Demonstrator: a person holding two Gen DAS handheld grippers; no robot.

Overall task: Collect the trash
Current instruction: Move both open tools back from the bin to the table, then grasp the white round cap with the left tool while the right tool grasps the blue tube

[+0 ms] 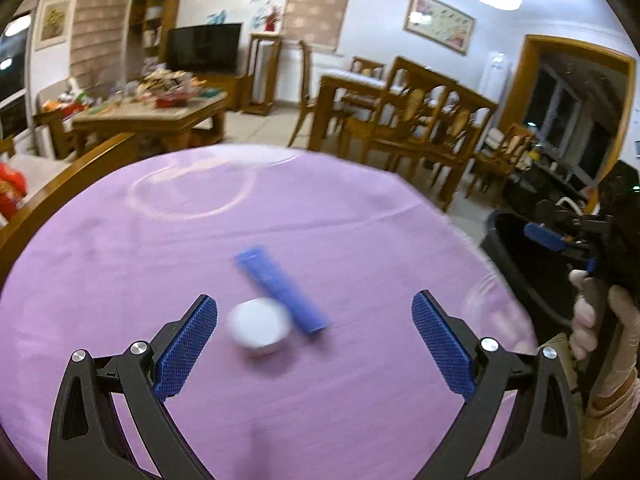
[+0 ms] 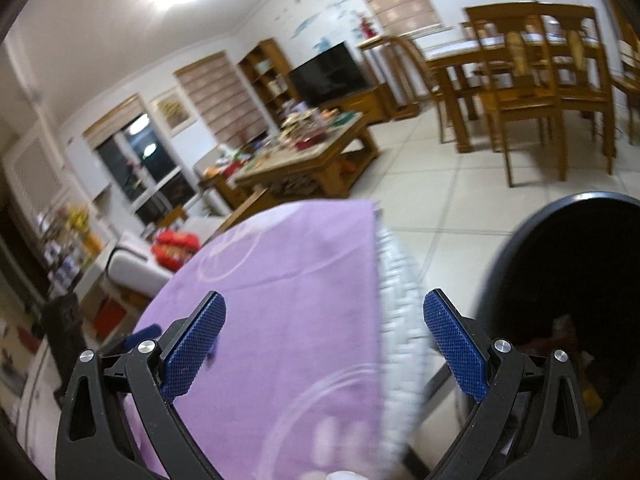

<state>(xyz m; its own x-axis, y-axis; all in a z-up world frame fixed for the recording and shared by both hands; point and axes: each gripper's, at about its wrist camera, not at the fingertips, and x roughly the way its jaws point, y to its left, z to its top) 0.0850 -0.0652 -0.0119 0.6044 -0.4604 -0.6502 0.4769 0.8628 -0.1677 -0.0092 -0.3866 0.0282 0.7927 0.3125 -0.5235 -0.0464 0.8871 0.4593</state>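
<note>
- Two pieces of trash on the purple-clothed worktop (image 1: pixel 120 264): a white round puck-like thing (image 1: pixel 258 326) and a blue tube (image 1: pixel 282 289), touching or nearly so; motion blur hides the gap.
- Left gripper (image 1: pixel 314 340) hovers above them, jaws released and spread wide, nothing between the pads. The white piece sits nearer the left pad, the tube runs diagonally away behind it.
- Right gripper (image 2: pixel 324 346) is also released and empty, straddling the worktop's edge, with the black bin (image 2: pixel 532 240) just beside it on the floor side. Some trash shows at the bin's bottom; I cannot tell what.
- Handling guess: white piece looks like a rigid, light plastic lid or cap. Smooth rim, could squirt out of a pinch. Take it across its width, pads flat on the side wall.
- Blue tube looks light and probably soft-walled. Grip across the mid-body, square to its long axis; an end grip would let it swing.
- Cloth may bunch if the pads drag, so come down clear of it.
</note>
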